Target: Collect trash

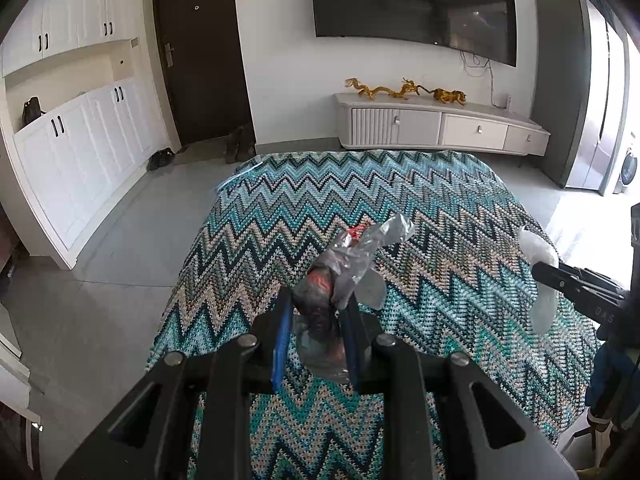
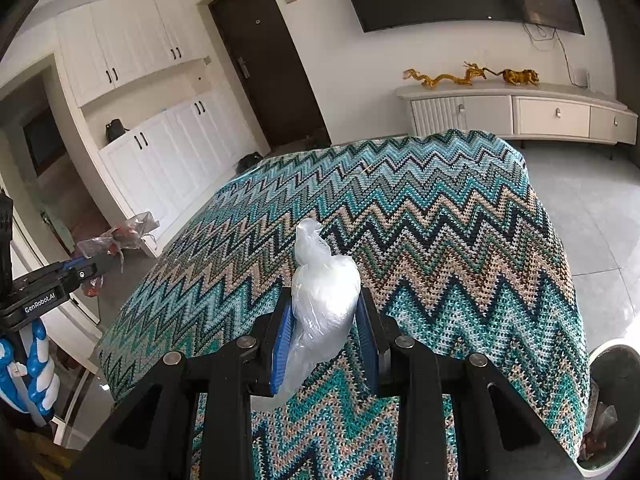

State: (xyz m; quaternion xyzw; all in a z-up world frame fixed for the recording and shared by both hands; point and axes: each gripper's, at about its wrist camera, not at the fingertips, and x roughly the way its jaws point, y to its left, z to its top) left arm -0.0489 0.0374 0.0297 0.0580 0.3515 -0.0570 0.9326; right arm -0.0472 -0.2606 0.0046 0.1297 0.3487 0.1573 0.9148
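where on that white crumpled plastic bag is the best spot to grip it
Grip the white plastic bag across its bulging middle, coming from the near side along its length, pads on its left and right flanks. The top tapers to a thin twisted tail that could slip out; the fat middle fills the jaws. The right gripper is shut on that part now.

Readable lettering on the two handheld grippers

In the right wrist view, white print "GenRobot.AI" stands on the black body of the left gripper (image 2: pixel 98 270) at the picture's left edge. In the left wrist view, faint raised letters reading roughly "DAS" run along the black side of the right gripper (image 1: pixel 538 270); the rest cannot be read.
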